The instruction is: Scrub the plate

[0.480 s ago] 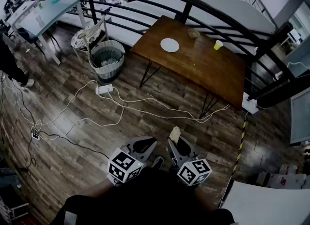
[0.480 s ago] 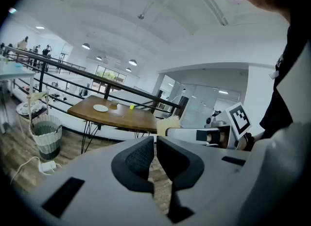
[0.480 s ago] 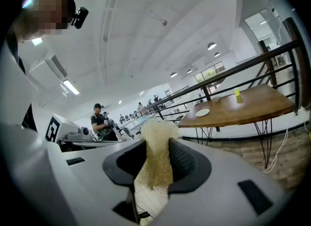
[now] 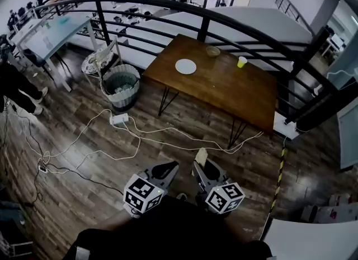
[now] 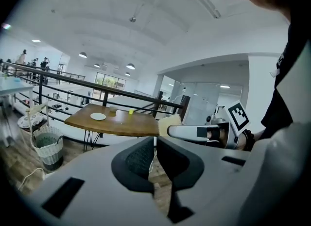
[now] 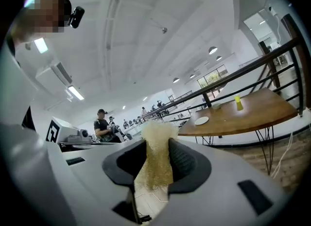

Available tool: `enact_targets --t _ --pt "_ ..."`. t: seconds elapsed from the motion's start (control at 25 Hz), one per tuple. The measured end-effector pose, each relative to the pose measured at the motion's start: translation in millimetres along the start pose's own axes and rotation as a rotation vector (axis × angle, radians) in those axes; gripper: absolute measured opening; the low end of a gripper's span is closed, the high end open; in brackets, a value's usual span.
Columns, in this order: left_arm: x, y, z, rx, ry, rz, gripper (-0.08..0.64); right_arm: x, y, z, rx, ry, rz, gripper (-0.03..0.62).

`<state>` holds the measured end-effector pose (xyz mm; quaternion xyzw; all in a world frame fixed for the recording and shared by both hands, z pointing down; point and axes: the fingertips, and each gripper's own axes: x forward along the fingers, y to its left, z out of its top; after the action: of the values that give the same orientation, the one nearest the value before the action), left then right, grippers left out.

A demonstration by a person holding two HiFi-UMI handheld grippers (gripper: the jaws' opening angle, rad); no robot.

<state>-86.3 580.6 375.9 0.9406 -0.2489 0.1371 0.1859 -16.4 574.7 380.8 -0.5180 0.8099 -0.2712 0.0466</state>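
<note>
right gripper (image 6: 154,148) pinches yellow sponge (image 6: 154,169), lower end hidden; left gripper (image 5: 154,153) closed, empty; plate (image 4: 185,66) distant, small.

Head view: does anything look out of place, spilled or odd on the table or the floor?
Nothing is spilled: the plate, bowl and yellow cup sit tidily on the table. The one oddity is loose white cables sprawled over the floor beside it, a possible trip hazard.
</note>
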Motion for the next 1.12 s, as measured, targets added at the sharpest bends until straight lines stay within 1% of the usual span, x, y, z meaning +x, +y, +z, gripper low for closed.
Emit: enact_targets --t 0.12,0.24,0.4,0.52,0.64,0.84,1.0,1.12 --pt "8.4 -8.5 4.2 0.005 -0.01 0.023 0.026 -6.7 -11.2 8.3 0.017 -0.009 0.024 0.149" --pt "14.5 -17.4 0.5 0.0 -0.003 0.045 0.026 -10.9 -16.1 7.7 0.017 0.006 0.062 0.149" --pt "22.8 -12.3 -4.4 -0.023 0.014 0.076 0.026 -7.1 -24.8 5.5 0.03 0.027 0.098 0.149" --pt "36.6 -15.6 -3.1 -0.021 0.037 0.07 0.026 -7.6 -36.9 8.3 0.05 0.034 0.097 0.149" --pt "54.6 -15.8 -1.7 -0.013 0.06 0.041 0.026 -2.5 -50.5 10.9 0.064 0.046 0.085 0.149" --pt "79.8 17.4 7.8 -0.015 0.07 0.001 0.026 29.4 -75.3 16.9 0.089 0.061 0.031 0.149" --pt "93.3 65.1 24.1 -0.039 0.084 -0.023 0.026 73.3 -88.0 30.7 0.102 0.069 -0.017 0.149" --pt "102.3 101.2 41.5 -0.035 0.076 -0.05 0.026 110.7 -89.4 40.2 0.096 0.073 -0.039 0.149"
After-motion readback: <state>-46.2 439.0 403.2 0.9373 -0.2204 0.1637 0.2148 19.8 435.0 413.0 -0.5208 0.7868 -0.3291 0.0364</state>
